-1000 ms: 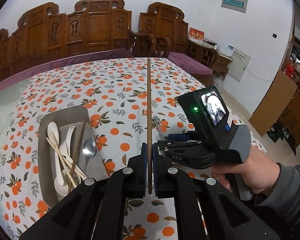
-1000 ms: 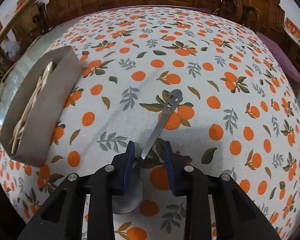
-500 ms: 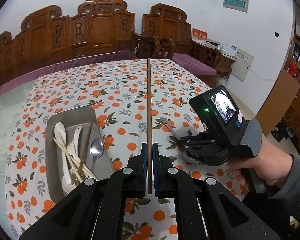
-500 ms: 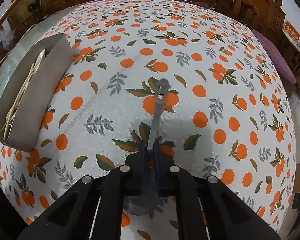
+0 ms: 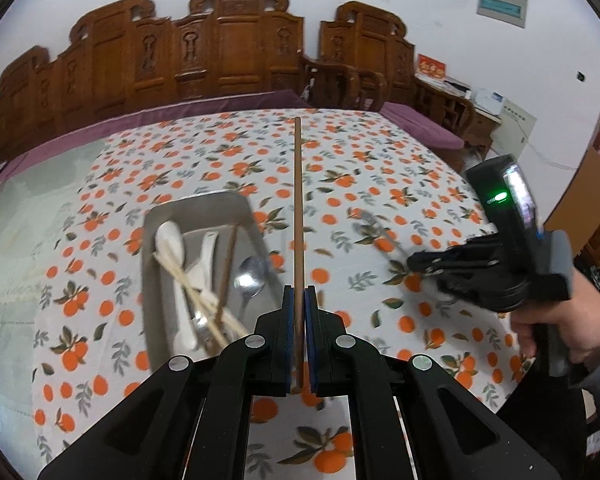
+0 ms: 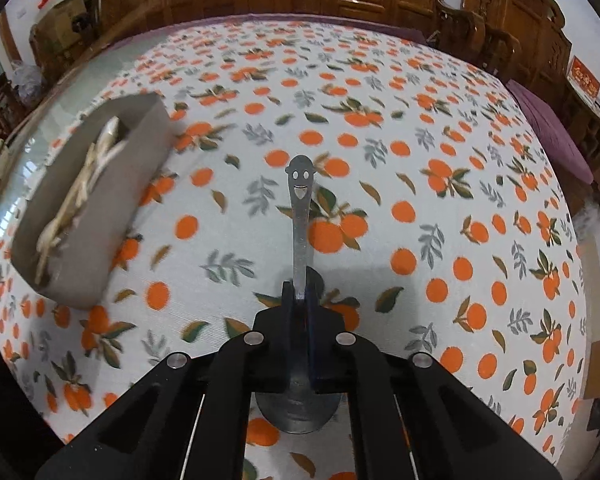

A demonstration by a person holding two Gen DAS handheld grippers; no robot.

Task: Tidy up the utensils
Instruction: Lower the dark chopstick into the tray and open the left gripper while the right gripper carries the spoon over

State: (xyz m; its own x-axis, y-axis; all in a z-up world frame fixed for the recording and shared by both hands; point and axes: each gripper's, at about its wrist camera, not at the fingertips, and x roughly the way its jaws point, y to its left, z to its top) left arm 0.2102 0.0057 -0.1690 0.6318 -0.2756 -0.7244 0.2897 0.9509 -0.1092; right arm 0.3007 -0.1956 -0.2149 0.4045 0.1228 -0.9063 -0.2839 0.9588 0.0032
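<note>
My left gripper (image 5: 299, 296) is shut on a long brown chopstick (image 5: 297, 200) that points straight ahead, above the table and just right of the metal tray (image 5: 196, 208). The tray holds white spoons, a metal spoon (image 5: 249, 276), pale chopsticks and a brown chopstick. My right gripper (image 6: 299, 290) is shut on a metal spoon (image 6: 300, 216) with a smiley-face handle end, held above the tablecloth. The spoon's bowl sits under the fingers. The right gripper also shows in the left wrist view (image 5: 416, 258). In the right wrist view the tray (image 6: 100, 208) is to the left.
The table is covered by an orange-print cloth (image 6: 420, 200). Carved wooden chairs (image 5: 236, 52) line the far side. A purple cushion (image 5: 420, 128) lies at the far right edge. A hand holds the right gripper's handle (image 5: 556, 320).
My right gripper closed on the smiley spoon and lifted it off the cloth. My left gripper, still holding the chopstick, moved back and up, with the tray now nearer the centre.
</note>
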